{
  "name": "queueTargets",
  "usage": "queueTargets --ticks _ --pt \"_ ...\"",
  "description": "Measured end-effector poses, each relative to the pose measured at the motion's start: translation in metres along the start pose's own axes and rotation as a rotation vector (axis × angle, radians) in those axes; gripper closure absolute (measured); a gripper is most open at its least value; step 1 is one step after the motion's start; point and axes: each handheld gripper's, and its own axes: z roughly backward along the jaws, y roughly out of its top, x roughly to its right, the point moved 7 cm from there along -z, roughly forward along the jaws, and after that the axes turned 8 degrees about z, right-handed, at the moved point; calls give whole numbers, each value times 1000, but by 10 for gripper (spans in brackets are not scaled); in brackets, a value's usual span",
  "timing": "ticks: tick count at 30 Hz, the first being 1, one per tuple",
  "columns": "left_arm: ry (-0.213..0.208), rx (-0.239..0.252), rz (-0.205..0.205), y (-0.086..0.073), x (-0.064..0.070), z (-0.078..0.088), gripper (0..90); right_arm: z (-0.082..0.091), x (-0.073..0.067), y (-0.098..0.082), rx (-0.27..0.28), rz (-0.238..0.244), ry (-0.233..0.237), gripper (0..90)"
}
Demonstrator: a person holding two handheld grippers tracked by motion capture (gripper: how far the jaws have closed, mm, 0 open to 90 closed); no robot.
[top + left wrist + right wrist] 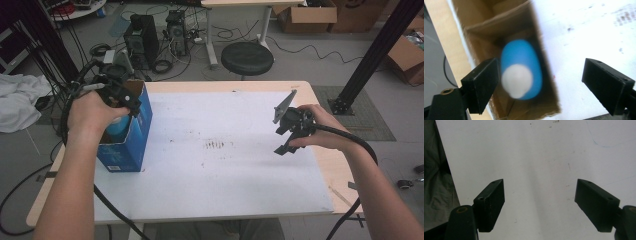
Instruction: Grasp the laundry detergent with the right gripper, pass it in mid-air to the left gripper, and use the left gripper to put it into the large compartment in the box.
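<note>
1. My left tongs (131, 104) hang over the open top of the blue carton (131, 145) at the left edge of the counter (225, 170). In the left gripper view the jaws stand apart with nothing pressed between them: the blue bottle (522, 67) sits below them, down inside the carton, and neither pad touches it.

2. I judge the step in hand to be the drop-off: the bottle is in the box and my left tongs have let go, so the placing itself looks finished.

3. The next move, as I read it, calls for lifting the left tongs straight up and clear of the cardboard walls without catching a flap, then bringing them back over the bare counter.

4. The bottle is rounded and bright blue with a white cap (517, 80) facing up at me. It stands or leans along one brown inner wall; blur keeps me from telling which. A cardboard divider (499, 21) crosses the carton beyond it.

5. The middle of the counter is a white sheet with a patch of small brown specks (216, 145).

6. My right tongs (286, 142) hover over the right part of the counter, jaws wide, holding nothing, with plain white sheet beneath them.
</note>
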Motion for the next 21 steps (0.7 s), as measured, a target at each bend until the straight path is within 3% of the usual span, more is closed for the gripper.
queueTargets --ticks 9,13,15,21 --pt "-46 45 -184 9 57 2 115 -2 2 6 -3 2 6 236" --pt "-112 50 -265 11 91 -4 87 -5 2 9 -12 1 14 232" --pt "-118 48 -317 12 106 -8 82 -6 3 11 -13 1 14 228" --pt "-145 18 -419 13 141 -22 48 -7 4 13 -14 -3 22 226"
